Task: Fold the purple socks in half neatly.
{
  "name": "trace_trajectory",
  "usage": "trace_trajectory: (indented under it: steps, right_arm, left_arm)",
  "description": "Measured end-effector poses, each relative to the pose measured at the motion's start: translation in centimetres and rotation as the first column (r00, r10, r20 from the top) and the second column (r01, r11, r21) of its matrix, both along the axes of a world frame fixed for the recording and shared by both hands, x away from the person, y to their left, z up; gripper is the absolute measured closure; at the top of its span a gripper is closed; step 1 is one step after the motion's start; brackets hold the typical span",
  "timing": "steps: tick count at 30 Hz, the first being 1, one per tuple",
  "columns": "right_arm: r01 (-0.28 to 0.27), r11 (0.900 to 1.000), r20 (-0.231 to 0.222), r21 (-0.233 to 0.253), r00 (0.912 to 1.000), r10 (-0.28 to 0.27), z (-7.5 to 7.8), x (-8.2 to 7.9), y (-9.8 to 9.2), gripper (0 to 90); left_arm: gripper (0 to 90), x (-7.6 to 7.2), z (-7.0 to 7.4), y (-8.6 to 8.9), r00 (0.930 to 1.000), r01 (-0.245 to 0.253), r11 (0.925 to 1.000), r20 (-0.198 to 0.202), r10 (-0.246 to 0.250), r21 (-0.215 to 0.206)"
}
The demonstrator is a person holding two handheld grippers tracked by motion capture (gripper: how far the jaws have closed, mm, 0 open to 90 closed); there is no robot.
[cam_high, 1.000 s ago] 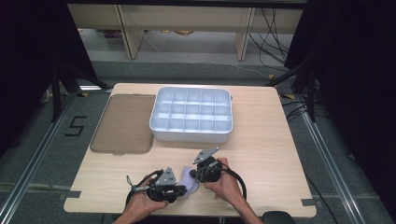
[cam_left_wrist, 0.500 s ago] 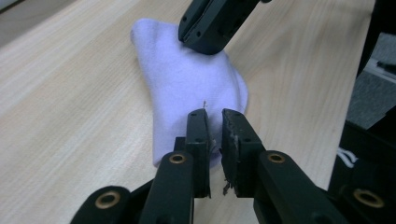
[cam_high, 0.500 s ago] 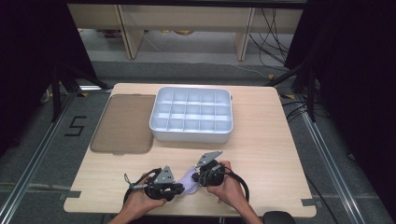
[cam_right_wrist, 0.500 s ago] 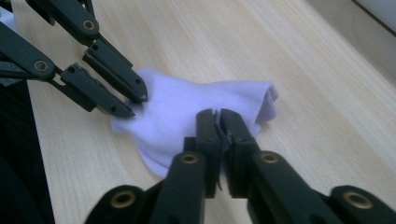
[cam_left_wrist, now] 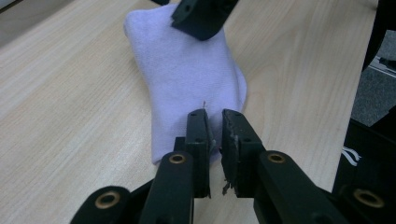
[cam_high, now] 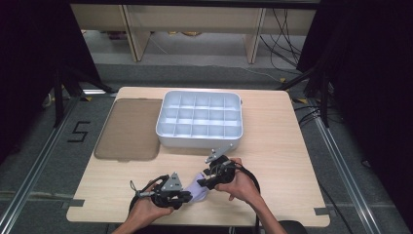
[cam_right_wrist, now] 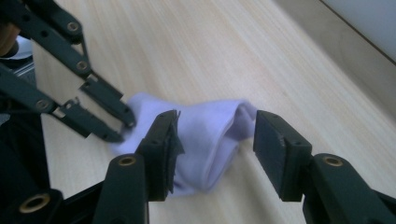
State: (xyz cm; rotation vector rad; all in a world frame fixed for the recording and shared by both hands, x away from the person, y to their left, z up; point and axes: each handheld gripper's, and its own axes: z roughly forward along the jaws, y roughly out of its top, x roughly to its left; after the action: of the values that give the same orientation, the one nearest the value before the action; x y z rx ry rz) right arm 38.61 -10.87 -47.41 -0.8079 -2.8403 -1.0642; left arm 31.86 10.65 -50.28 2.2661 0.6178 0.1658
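Note:
A pale lilac sock [cam_high: 199,187] lies on the wooden table [cam_high: 272,146] near its front edge, between the two grippers. My left gripper [cam_high: 188,197] is shut on the near end of the sock [cam_left_wrist: 187,70], with its jaws [cam_left_wrist: 214,116] pinched on the fabric edge. My right gripper [cam_high: 205,181] is open. Its jaws [cam_right_wrist: 217,126] straddle the folded, bunched end of the sock [cam_right_wrist: 210,135] without closing. The left gripper [cam_right_wrist: 125,122] shows in the right gripper view, clamped on the sock's far end. One right jaw [cam_left_wrist: 201,16] hangs over the sock in the left gripper view.
A white compartmented tray [cam_high: 199,142] stands at the table's middle back, just beyond the right gripper. A flat brown lid [cam_high: 129,129] lies left of it. The person's hands [cam_high: 241,185] come in over the front edge, trailing black cables.
Both hands have shifted only slightly. The sock stays between the grippers, and the left gripper keeps its hold.

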Motion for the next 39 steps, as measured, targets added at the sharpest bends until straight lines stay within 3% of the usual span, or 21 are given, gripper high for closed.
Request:
trace_trajectory:
  steps: [2,8,11,18,19,21,26,29,32,33,36,39]
  right_arm:
    - [-0.035,0.999,-0.025,-0.008,0.9991,0.035,-0.5,0.5,0.3,48.3]
    - [-0.036,0.998,-0.021,-0.051,0.9992,0.035,-1.3,0.8,0.6,47.8]
    - [-0.042,0.998,-0.069,-0.042,0.9969,0.039,-1.7,1.2,0.8,47.4]
    - [-0.052,0.998,-0.108,-0.02,0.9929,0.049,-2.3,1.7,0.7,46.9]
    - [-0.055,0.998,-0.129,0.001,0.9901,0.055,-2.5,2.0,0.6,47.0]
    - [-0.072,0.997,-0.112,0.021,0.9909,0.074,-2.7,2.1,0.4,47.4]
    - [-0.049,0.998,-0.163,0.043,0.9851,0.056,-2.7,2.0,0.3,55.6]
    - [-0.032,0.997,-0.205,0.069,0.9777,0.045,-3.0,2.0,0.1,64.5]
    - [-0.032,0.997,-0.209,0.065,0.9768,0.045,-2.9,1.8,0.2,67.8]
    - [-0.025,0.998,-0.207,0.062,0.9775,0.037,-2.7,1.6,0.4,70.0]
    - [-0.015,0.999,-0.193,0.046,0.981,0.024,-2.5,1.3,0.5,71.1]
    - [-0.006,0.999,-0.17,0.04,0.9853,0.013,-2.4,1.0,0.6,72.1]
  left_arm:
    - [80.1,0.0,0.0,0.0,1.0,0.0,1.0,-0.003,0.0,-0.001]
    - [80.1,0.1,0.0,0.0,1.0,0.006,1.0,0.006,-0.006,0.0]
    - [80.1,0.0,0.0,0.0,1.0,0.005,1.0,0.007,-0.005,0.003]
    - [80.2,0.1,0.0,0.0,0.9999,0.01,0.9999,0.004,-0.01,0.007]
    - [80.2,0.1,0.0,0.1,0.9999,0.011,0.9999,0.004,-0.011,0.009]
    - [80.3,0.1,0.1,0.1,0.9999,0.014,0.9999,0.003,-0.014,0.009]
    - [80.0,0.1,0.1,0.1,0.9998,0.021,0.9996,0.007,-0.021,0.017]
    - [79.7,0.0,0.0,0.1,1.0,0.009,1.0,0.001,-0.009,0.001]
    - [78.7,-0.1,-0.1,0.1,0.9998,-0.011,0.9997,-0.019,0.011,-0.022]
    - [77.0,-0.1,0.0,0.2,0.9996,0.003,0.9998,-0.028,-0.004,-0.021]
    - [73.6,-0.1,0.1,0.2,0.9998,0.001,0.9992,-0.021,-0.002,-0.04]
    - [64.6,-0.2,0.5,0.7,0.9995,-0.014,0.9981,-0.028,0.012,-0.06]
